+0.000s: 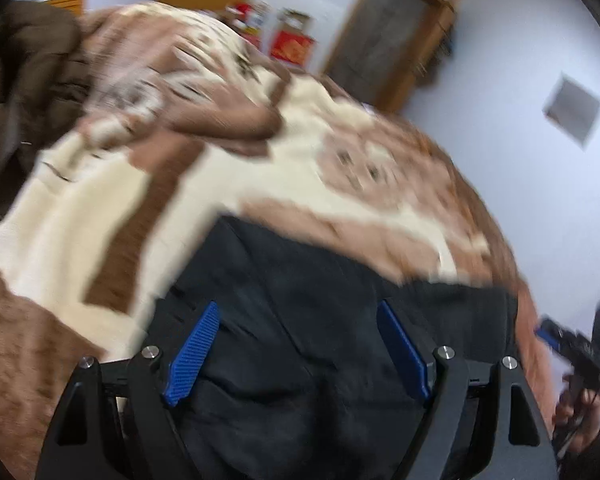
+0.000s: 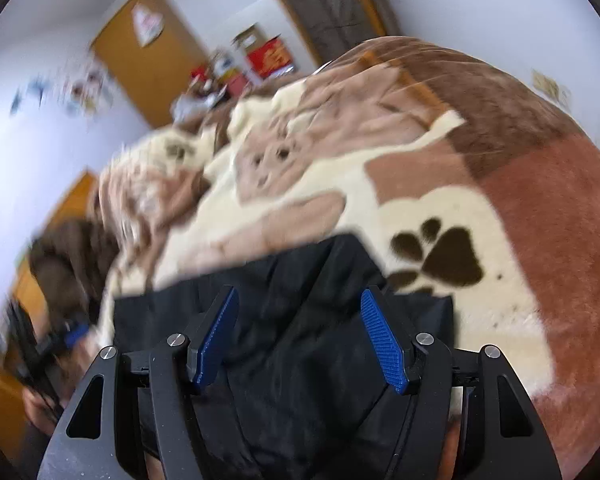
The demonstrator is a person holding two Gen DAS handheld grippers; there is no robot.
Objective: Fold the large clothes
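Black garment [image 1: 320,320] flat on patterned blanket [image 1: 100,220]; both grippers' jaws apart, gripping nothing.

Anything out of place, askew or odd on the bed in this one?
Nothing damaged or spilled. The black garment lies creased, not yet a neat fold, on the brown-and-cream blanket, which is rumpled towards the far end. A brown coat sits bunched beyond it. Both frames are motion-blurred.

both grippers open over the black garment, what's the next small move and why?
Probably lift both clear and pick the next fold edge. The left hand-held gripper and the right hand-held gripper stand open, pads off the black garment, which lies bunched on the brown-and-cream blanket. Blur hides its edges.
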